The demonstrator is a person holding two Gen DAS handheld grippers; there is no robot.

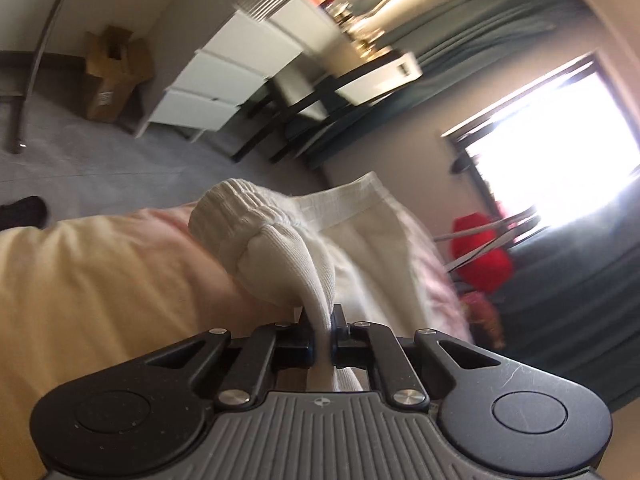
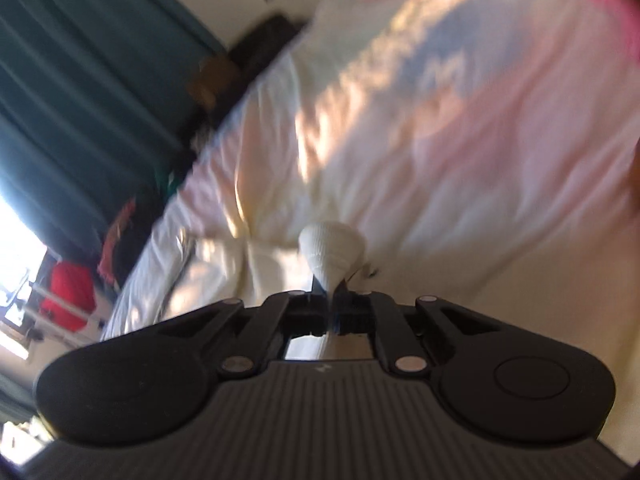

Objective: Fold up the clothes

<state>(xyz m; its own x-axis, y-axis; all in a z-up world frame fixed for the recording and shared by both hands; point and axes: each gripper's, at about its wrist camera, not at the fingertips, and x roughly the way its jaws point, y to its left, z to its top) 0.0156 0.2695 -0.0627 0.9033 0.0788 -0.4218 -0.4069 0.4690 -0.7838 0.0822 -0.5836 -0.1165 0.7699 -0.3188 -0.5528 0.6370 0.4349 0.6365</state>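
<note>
- Right now the left gripper (image 1: 323, 330) has its jaws pinched nearly together on a fold of white ribbed garment (image 1: 280, 252); cloth runs between the fingers and back toward the gripper body.
- Garment's elastic gathered band (image 1: 232, 208) bunches up just ahead of the L fingers, w/ a flatter white hemmed panel (image 1: 352, 208) spreading to the right of it.
- Garment lies over a bed (image 1: 80, 280) w/ pale yellow/pink cover.
- Right gripper (image 2: 333, 300) is likewise closed down tight on a bunched bit of white ribbed fabric (image 2: 332, 248), which bulges out rounded just past the fingertips.
- R view is motion-blurred; the bedding (image 2: 440, 140) fills most of it, cream w/ pink and blue patches.
- Can't tell whether both grippers hold the same piece.
- Bkgd, L view: white drawer unit (image 1: 224, 80), cardboard box (image 1: 112, 76) on grey carpet, dark-legged table (image 1: 312, 108), bright window (image 1: 560, 140), teal curtain (image 1: 480, 20), red item (image 1: 480, 256) near window.
- Bkgd, R view: teal curtain (image 2: 80, 60) at left, red item (image 2: 68, 296) by the window.
</note>
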